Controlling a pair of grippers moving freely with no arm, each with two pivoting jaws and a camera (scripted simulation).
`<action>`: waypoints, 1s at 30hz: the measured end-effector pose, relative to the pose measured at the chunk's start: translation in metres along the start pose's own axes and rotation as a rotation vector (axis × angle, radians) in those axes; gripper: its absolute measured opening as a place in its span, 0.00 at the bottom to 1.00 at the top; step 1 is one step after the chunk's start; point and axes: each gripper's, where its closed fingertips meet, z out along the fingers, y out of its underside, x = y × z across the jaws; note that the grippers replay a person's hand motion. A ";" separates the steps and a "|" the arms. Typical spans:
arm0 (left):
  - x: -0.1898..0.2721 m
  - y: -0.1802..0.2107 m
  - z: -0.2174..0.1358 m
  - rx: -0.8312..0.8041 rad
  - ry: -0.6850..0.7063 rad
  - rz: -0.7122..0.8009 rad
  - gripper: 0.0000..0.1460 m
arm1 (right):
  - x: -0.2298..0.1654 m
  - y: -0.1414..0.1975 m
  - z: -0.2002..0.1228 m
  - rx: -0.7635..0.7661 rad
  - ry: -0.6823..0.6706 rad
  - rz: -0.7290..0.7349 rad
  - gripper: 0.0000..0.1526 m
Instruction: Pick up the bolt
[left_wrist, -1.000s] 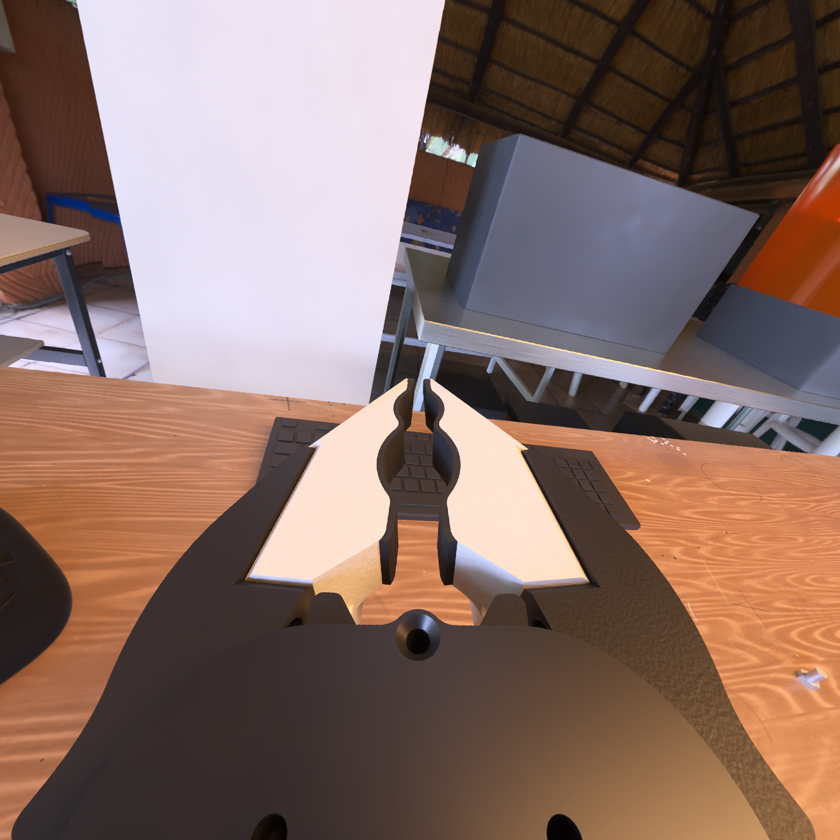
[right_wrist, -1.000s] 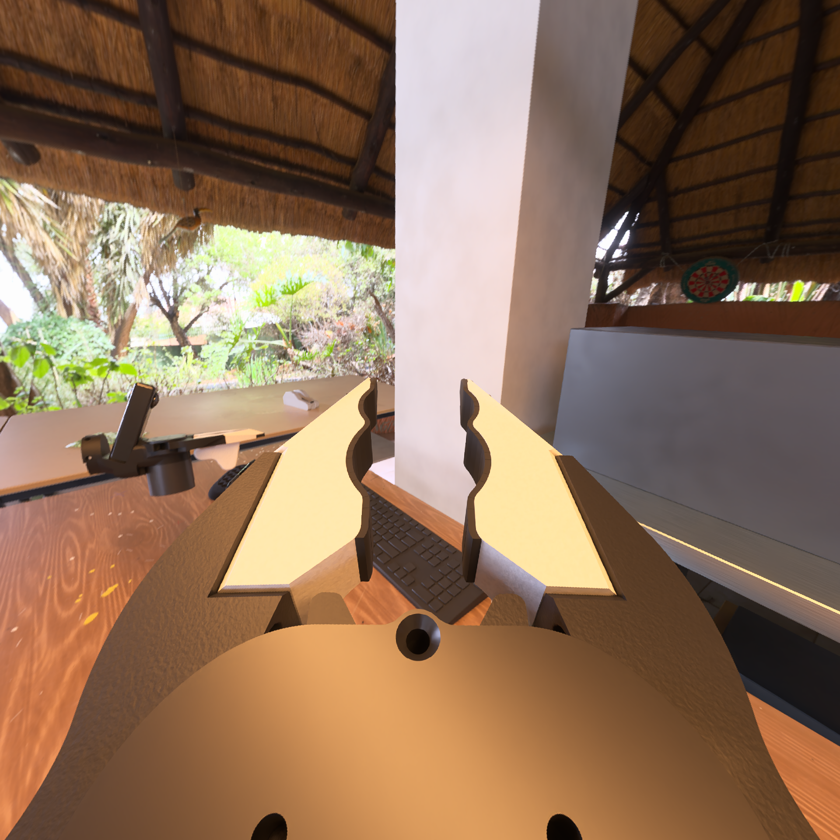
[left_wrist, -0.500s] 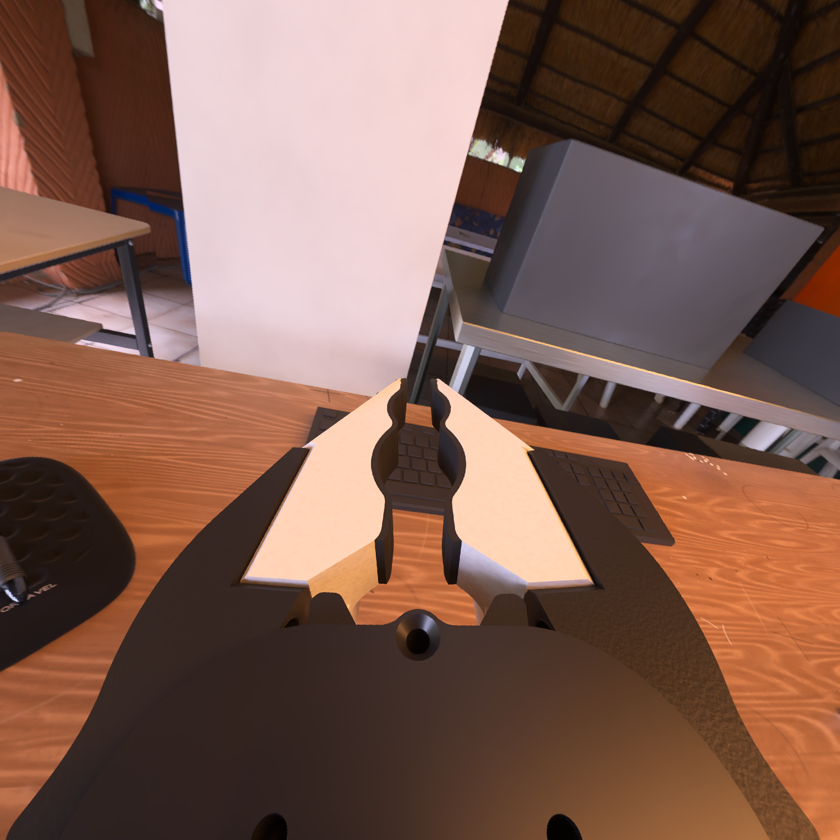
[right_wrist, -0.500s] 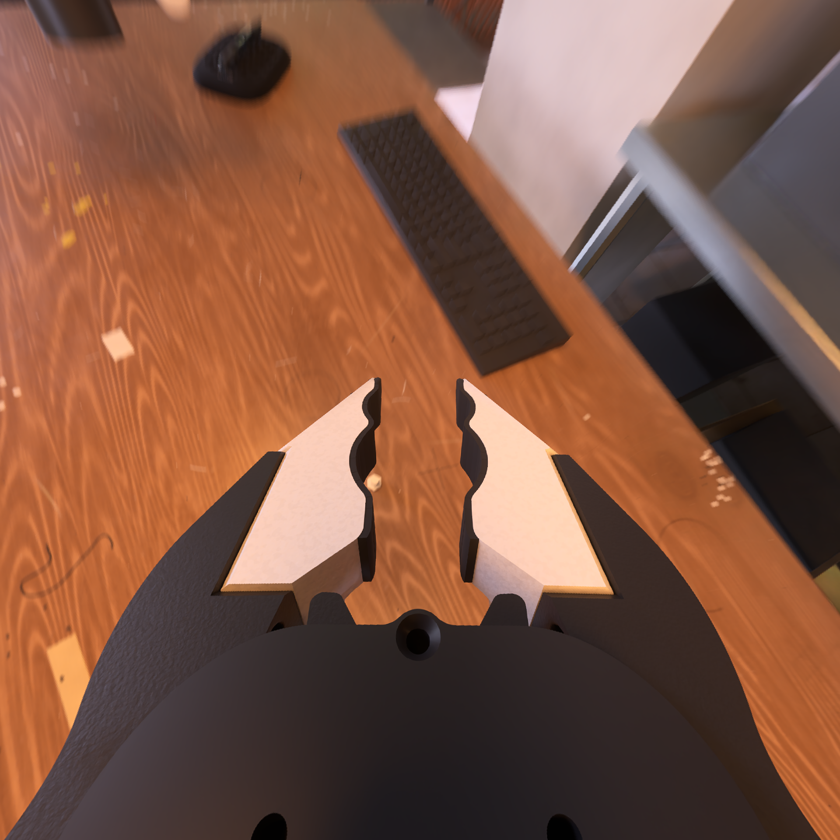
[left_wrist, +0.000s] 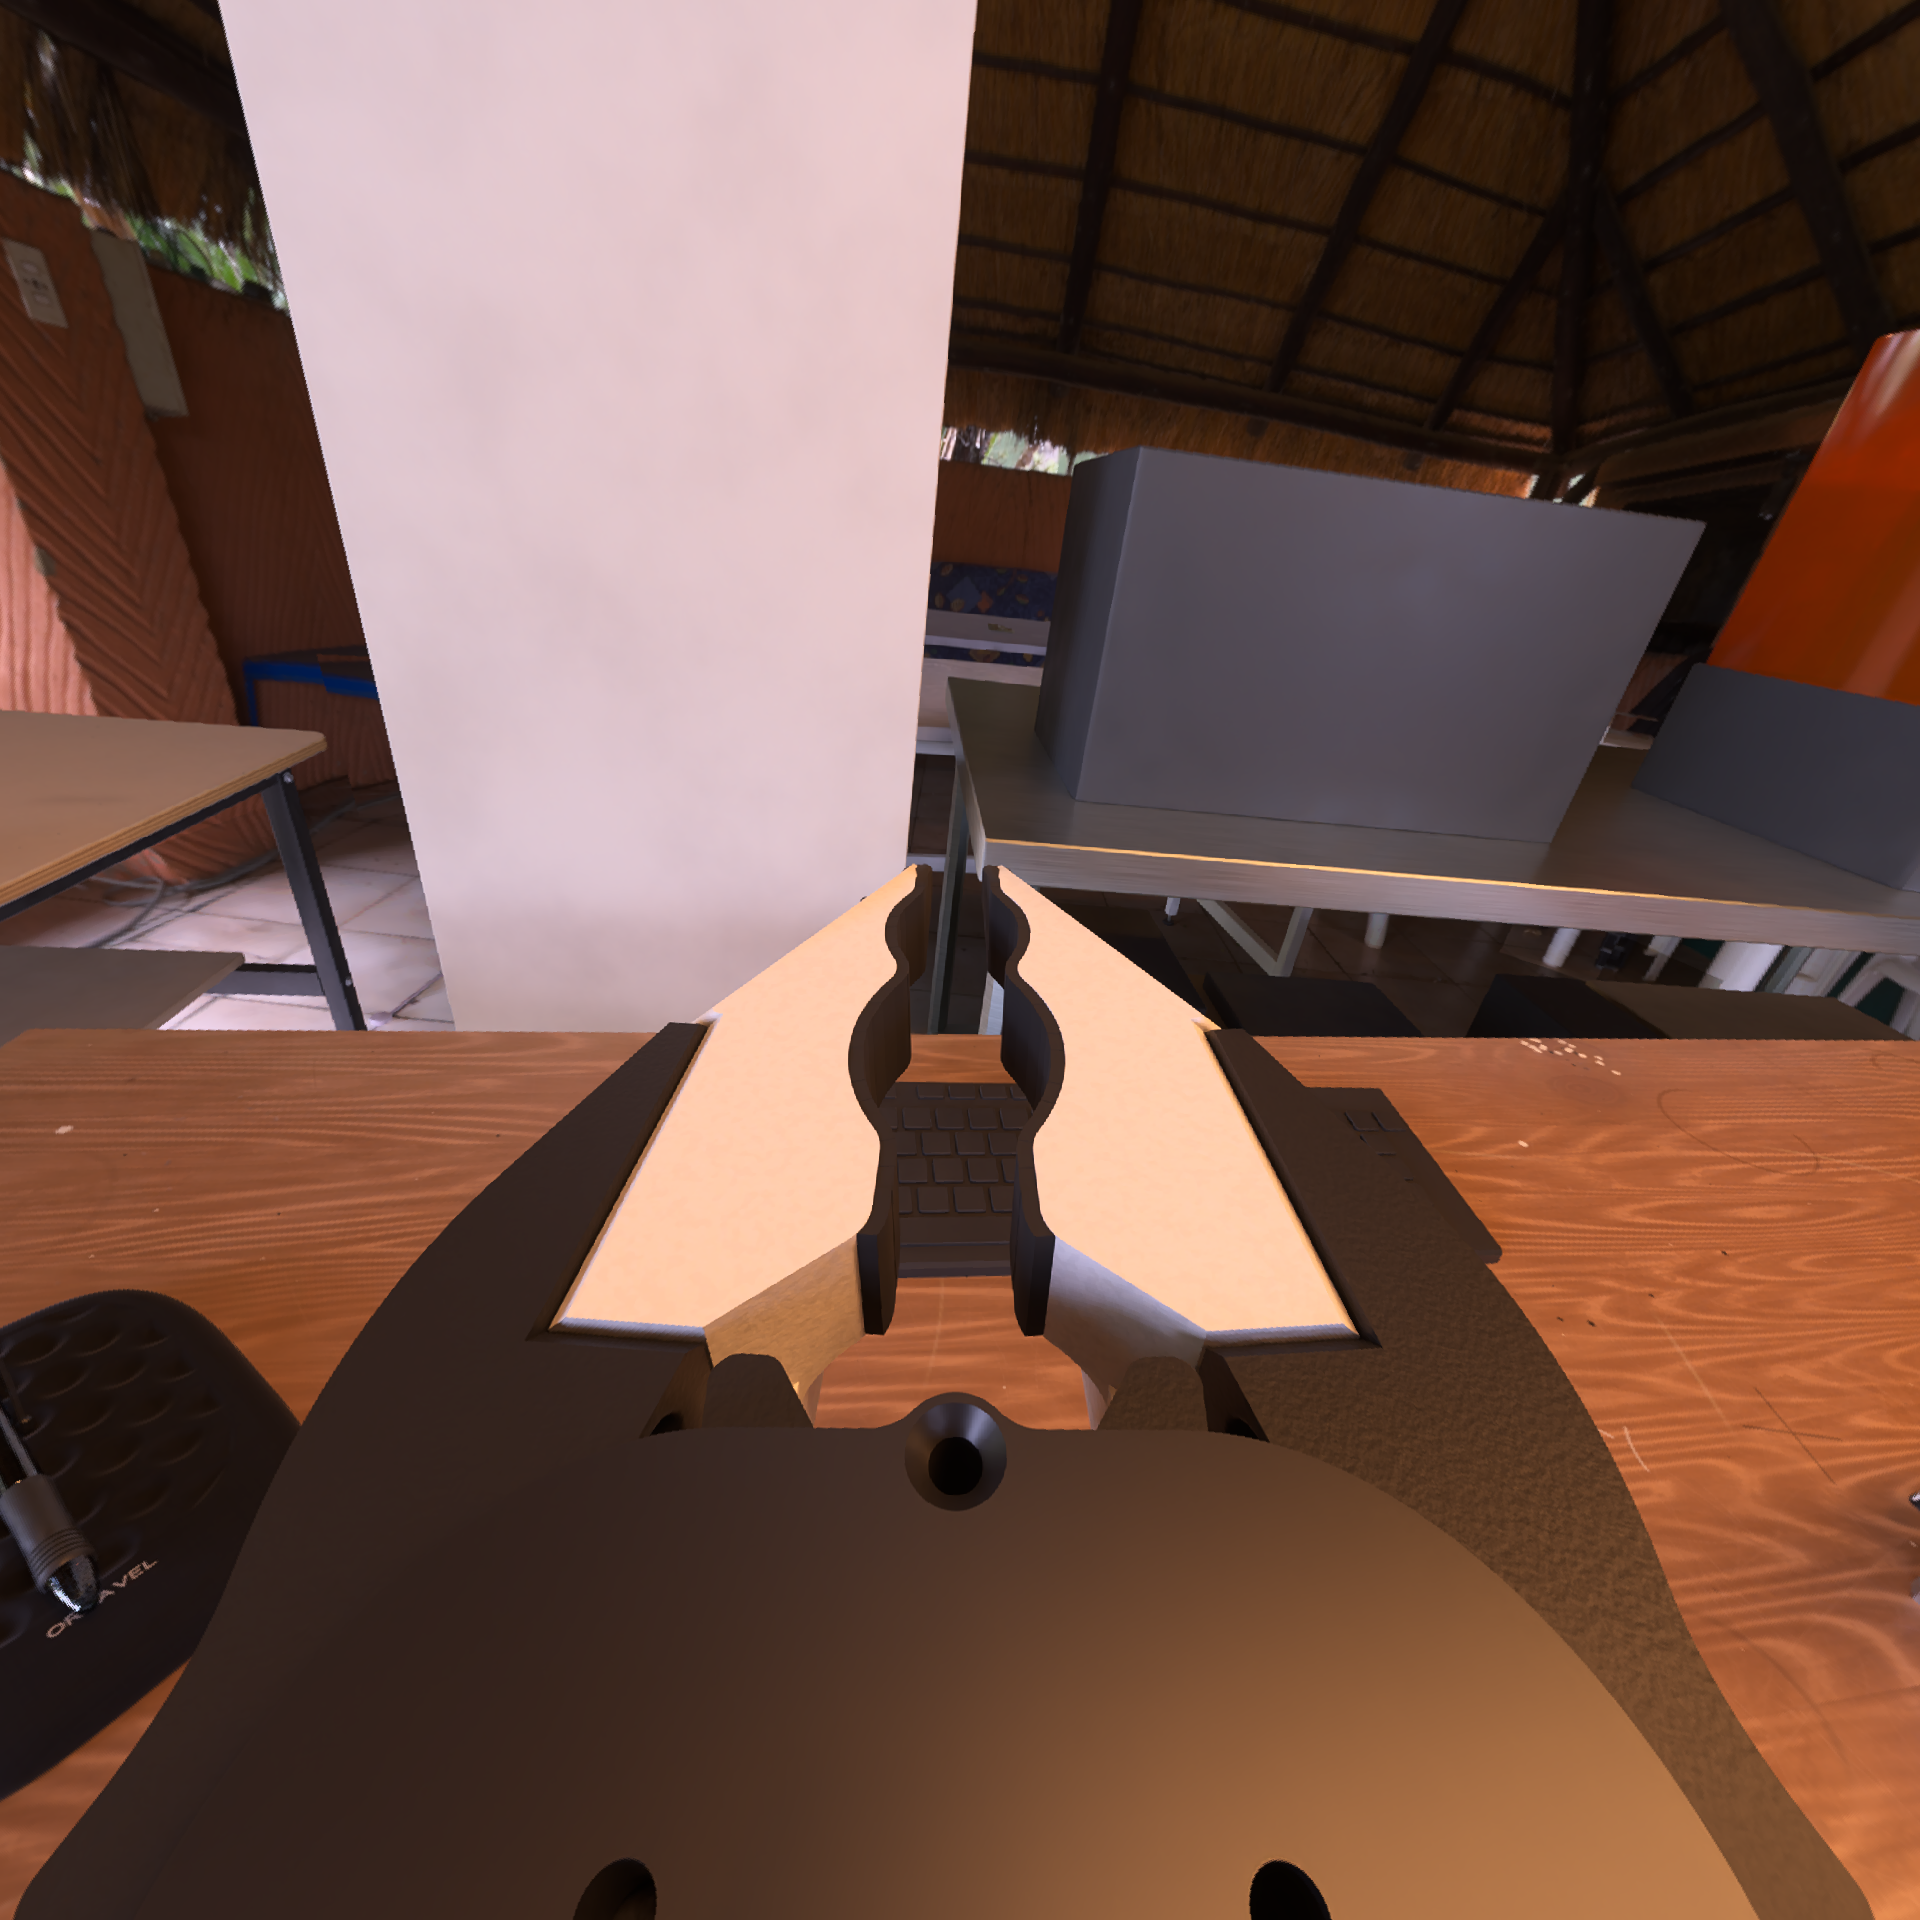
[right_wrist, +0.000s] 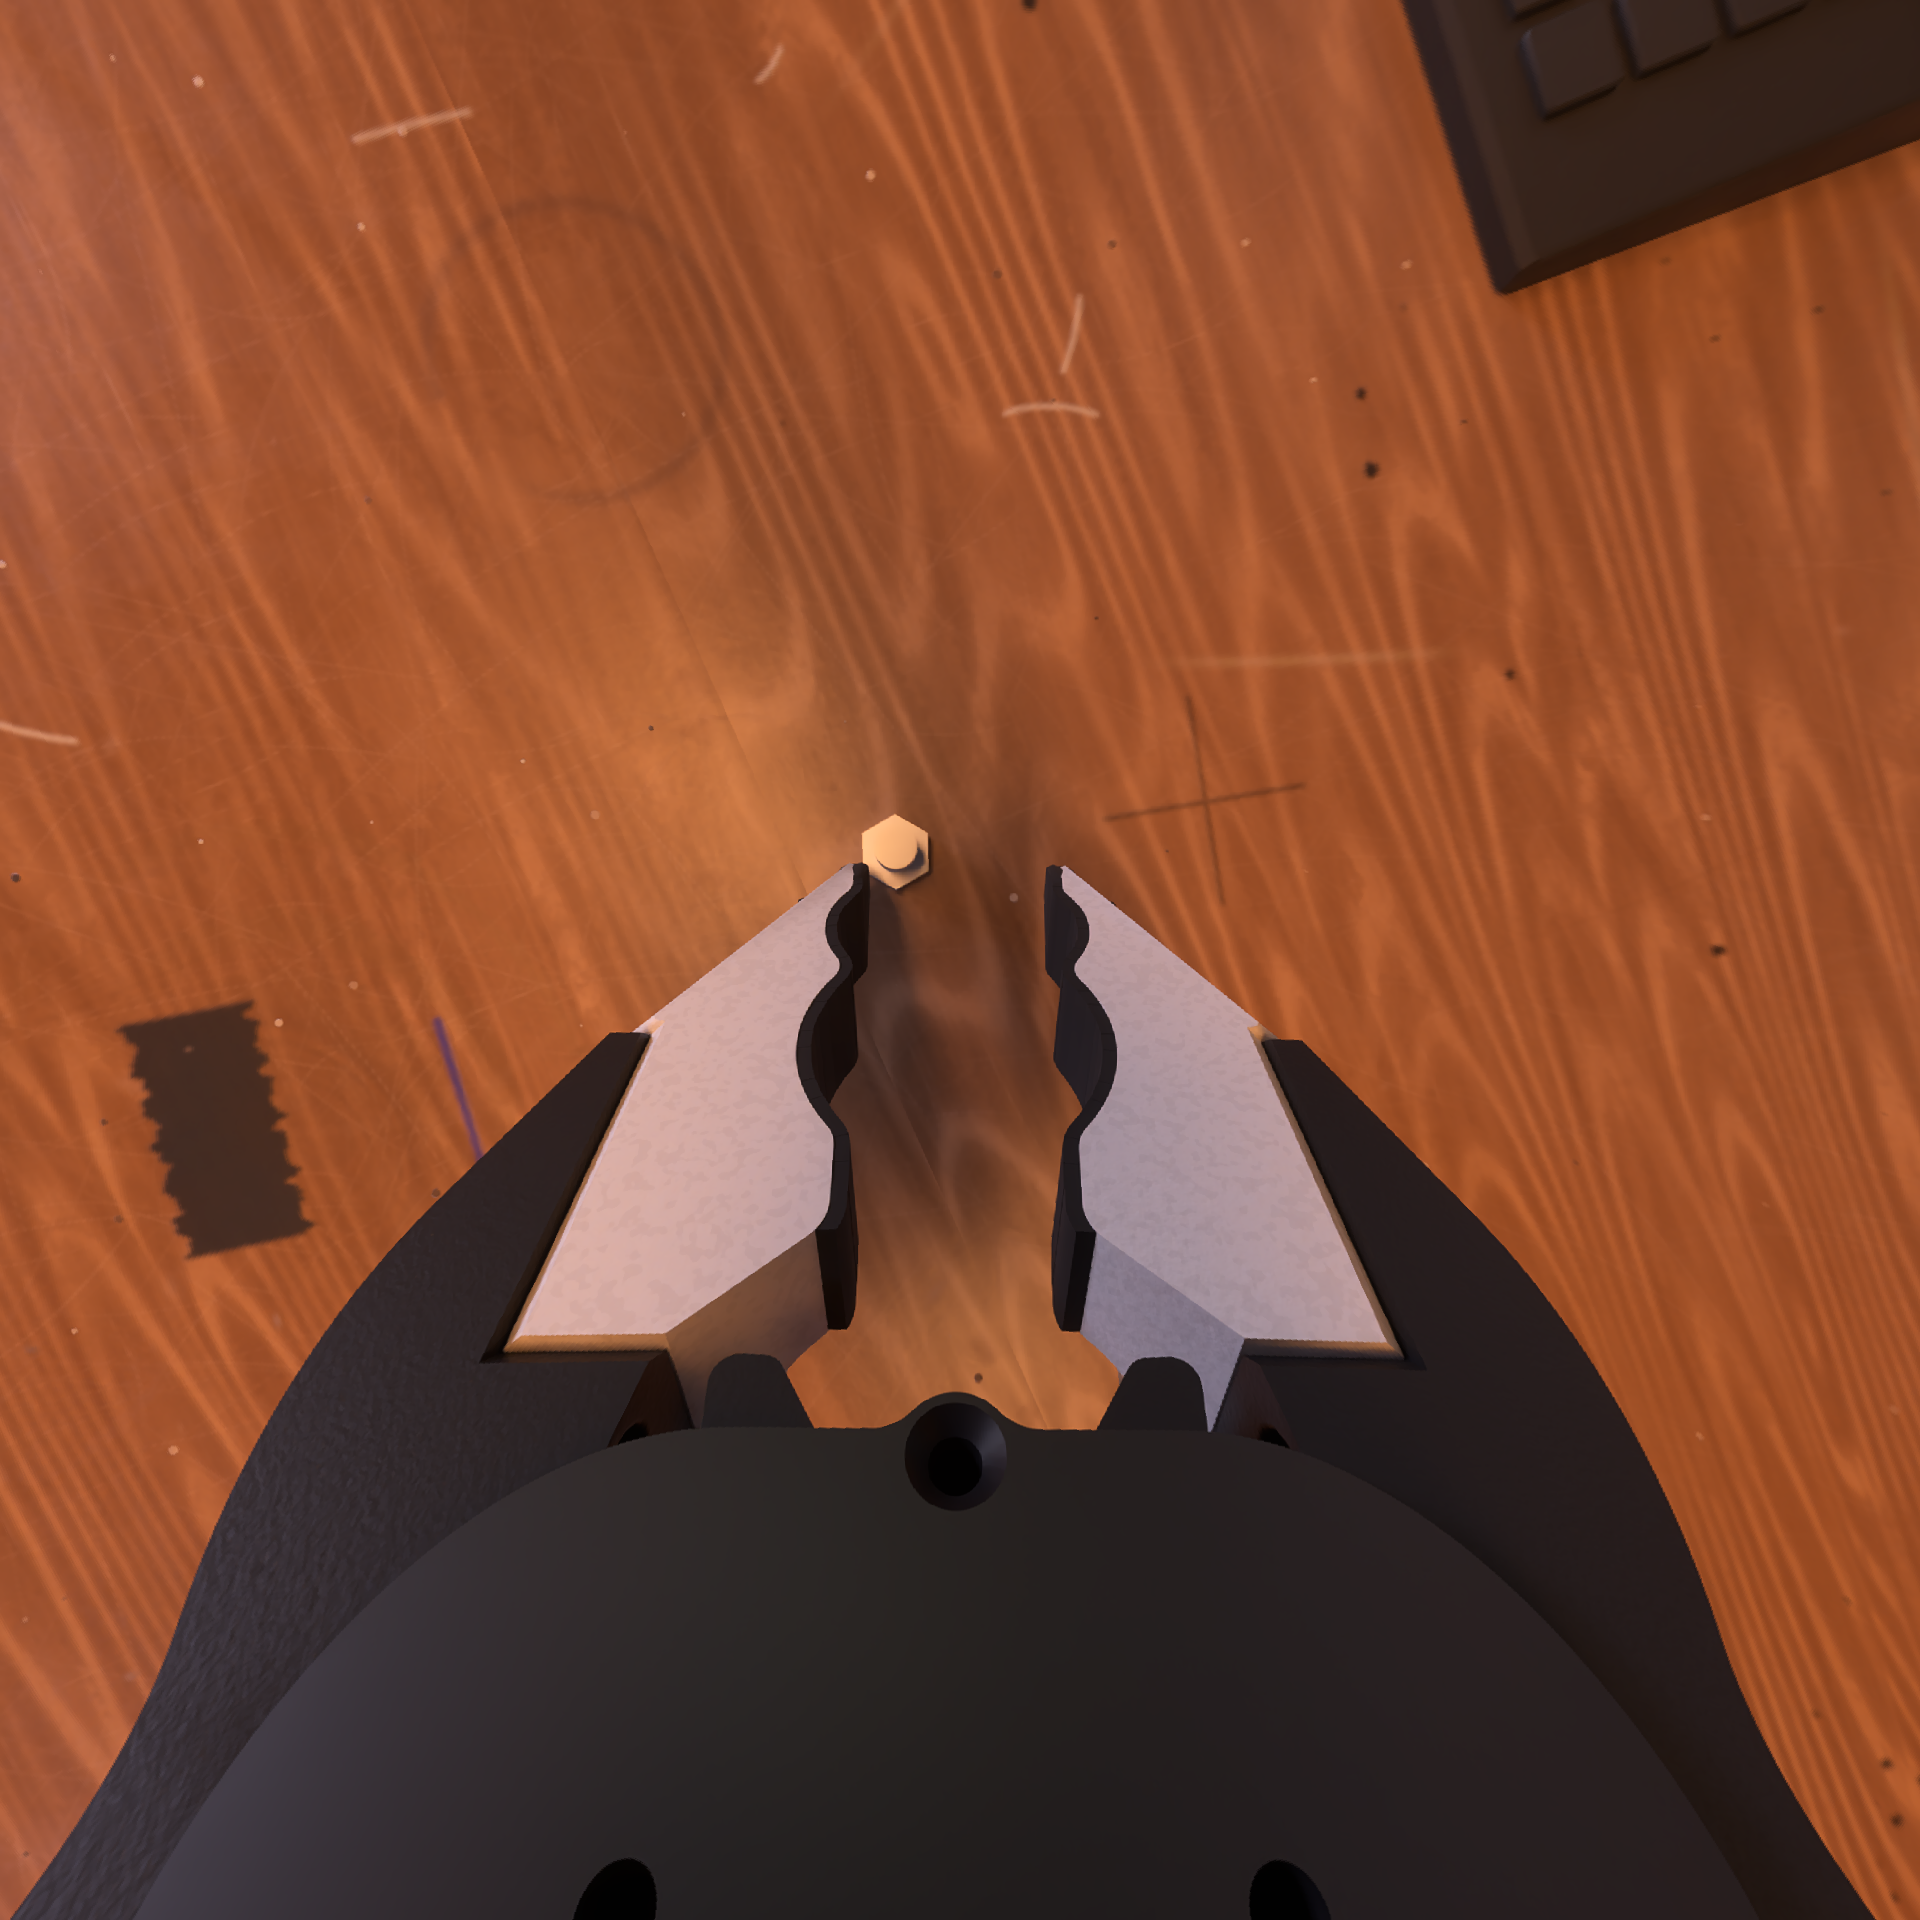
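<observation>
The bolt (right_wrist: 895, 852) is small and pale, with a hexagonal head, and shows end-on from above on the wooden table (right_wrist: 520, 520). My right gripper (right_wrist: 954, 878) points straight down over the table, open and empty. The bolt lies just beyond the tip of its left finger (right_wrist: 727, 1091), slightly left of the gap between the jaws. My left gripper (left_wrist: 951, 878) is level above the table, its jaws only a narrow gap apart and empty. The bolt does not show in the left wrist view.
A black keyboard (left_wrist: 951, 1174) lies under the left gripper near the table's far edge; its corner shows in the right wrist view (right_wrist: 1662, 135). A black pad (left_wrist: 104, 1507) lies at the left. A white pillar (left_wrist: 623, 520) stands behind the table. A dark jagged patch (right_wrist: 218, 1127) marks the wood.
My right gripper has tipped from level to straight down and dropped close to the table, bringing the bolt near its fingertips. My left gripper has shifted slightly and its jaws have parted a little.
</observation>
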 end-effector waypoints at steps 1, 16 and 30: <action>-0.001 -0.002 -0.002 0.006 0.002 0.000 0.06 | -0.002 0.001 0.003 -0.004 -0.011 -0.001 0.22; 0.052 -0.011 0.002 0.029 0.228 0.092 0.06 | -0.014 -0.002 0.010 0.016 -0.086 0.006 0.09; 0.221 0.041 0.015 -0.243 0.723 0.316 0.10 | -0.008 -0.075 -0.054 0.445 0.144 -0.165 0.09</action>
